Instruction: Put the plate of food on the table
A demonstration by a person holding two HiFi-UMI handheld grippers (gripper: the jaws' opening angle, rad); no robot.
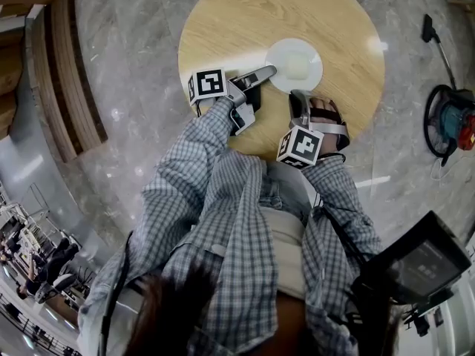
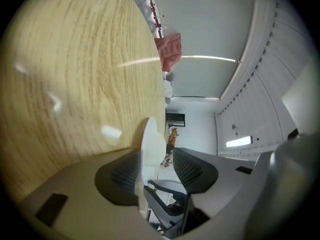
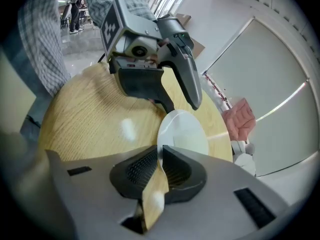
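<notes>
**Head view.** I log one round wooden table [image 1: 215,28] on a grey stone floor [image 1: 133,65]. One white plate [image 1: 313,50] sits flat on the tabletop, right of centre, with pale food [image 1: 297,67] in its middle. The left gripper [image 1: 261,81] is at the plate's left rim and the right gripper [image 1: 298,96] at its near rim. A floor-cleaning machine [image 1: 449,121] stands well apart, on the right.

**Left gripper view.** I see the tongs [image 2: 156,154] spread wide. The plate's rim stands edge-on between them, close against one pad and clear of the other, so it is not pinched.

**Right gripper view.** Here the tongs [image 3: 159,151] are drawn in and pinch the plate's near rim between the pads. The plate lies on the wood, and the left gripper reaches its far edge.
</notes>
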